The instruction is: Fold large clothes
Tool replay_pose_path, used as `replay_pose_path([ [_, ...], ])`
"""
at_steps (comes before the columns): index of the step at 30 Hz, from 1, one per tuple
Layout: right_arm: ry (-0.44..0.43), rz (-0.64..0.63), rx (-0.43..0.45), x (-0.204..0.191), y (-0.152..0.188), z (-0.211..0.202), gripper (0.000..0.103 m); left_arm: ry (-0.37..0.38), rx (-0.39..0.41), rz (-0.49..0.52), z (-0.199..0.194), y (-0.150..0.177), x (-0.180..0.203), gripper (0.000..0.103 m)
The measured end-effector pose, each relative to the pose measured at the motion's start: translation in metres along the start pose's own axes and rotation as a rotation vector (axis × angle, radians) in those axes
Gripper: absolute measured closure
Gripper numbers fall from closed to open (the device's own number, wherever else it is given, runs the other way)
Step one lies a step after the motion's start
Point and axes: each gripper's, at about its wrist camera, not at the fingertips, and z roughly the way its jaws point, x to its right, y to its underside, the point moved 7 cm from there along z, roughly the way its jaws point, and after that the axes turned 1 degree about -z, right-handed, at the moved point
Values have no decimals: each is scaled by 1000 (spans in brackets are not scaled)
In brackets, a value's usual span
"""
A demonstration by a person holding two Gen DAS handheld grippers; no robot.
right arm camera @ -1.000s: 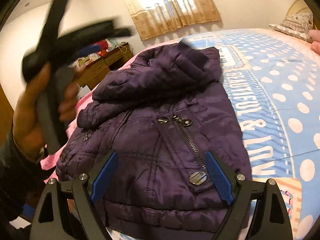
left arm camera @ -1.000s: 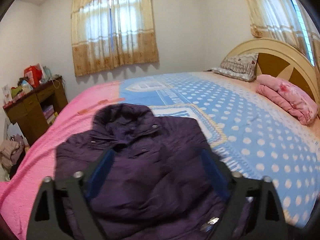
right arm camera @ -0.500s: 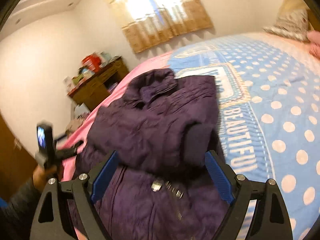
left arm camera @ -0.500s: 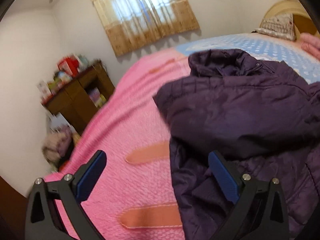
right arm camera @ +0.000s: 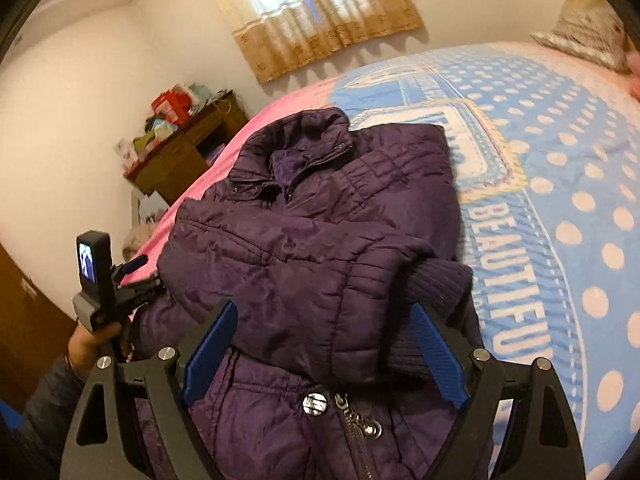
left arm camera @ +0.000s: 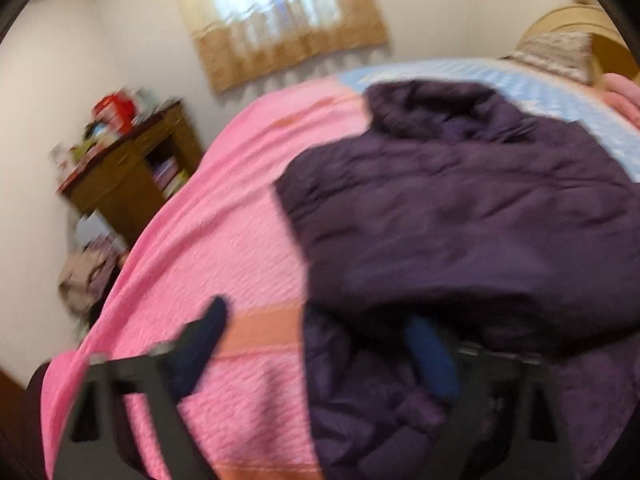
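A dark purple padded jacket (right arm camera: 320, 240) lies on the bed, front up, with a sleeve folded across its chest and a knit cuff (right arm camera: 436, 280) at the right. In the blurred left wrist view the jacket (left arm camera: 460, 208) fills the right half. My left gripper (left arm camera: 320, 344) is open at the jacket's left edge, one finger over the pink cover, the other over purple fabric. It also shows in the right wrist view (right arm camera: 120, 280), held in a hand. My right gripper (right arm camera: 324, 352) is open above the lower front, holding nothing.
The bed has a pink cover (left arm camera: 224, 240) on the left and a blue dotted blanket (right arm camera: 560, 160) on the right. A wooden desk (right arm camera: 188, 152) with clutter stands by the wall. A pillow (right arm camera: 584, 36) lies at the headboard. A curtained window (right arm camera: 316, 8) is behind.
My left gripper has swung left and down to the jacket's left edge. My right gripper has risen and pulled back; a sleeve now lies folded across the jacket's chest.
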Motion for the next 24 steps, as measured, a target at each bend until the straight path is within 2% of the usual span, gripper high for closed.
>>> replay_pose_path([
  [1,0,-8,3,-2,-1,0,16,4,-27,-54,3,8,-12,37],
  [3,-10,-31,5,-8,-3,0,16,-45,-76,-112,11,19,-31,36],
  [4,-8,-37,7,-9,-2,1,16,-32,-111,-145,17,27,-40,35],
  [5,-4,-42,12,-9,-2,0,16,16,-129,-196,20,34,-44,35],
  [6,-3,-45,16,-10,-1,-1,16,42,-119,-225,17,37,-46,35],
  [9,6,-44,26,-6,1,-4,16,20,-67,-183,-3,31,-41,34],
  [10,4,-39,34,-3,3,-7,16,37,-28,-188,-19,26,-39,31],
  [12,13,-35,43,2,6,-12,16,64,37,-195,-42,18,-40,6],
  [13,17,-34,47,4,7,-13,16,53,91,-203,-58,11,-43,1],
  [14,21,-32,52,6,8,-14,16,59,134,-215,-68,4,-44,0],
  [16,22,-29,52,8,8,-12,16,124,154,-244,-72,-10,-39,0],
  [20,4,-23,44,5,8,-6,16,235,23,-283,-28,-20,-18,0],
  [22,1,-31,39,2,8,-5,16,323,-69,-309,0,-15,-2,7],
  [23,2,-32,38,2,8,-5,16,347,-99,-315,7,-10,4,17],
  [24,4,-32,37,3,9,-4,16,365,-120,-326,13,-8,8,32],
])
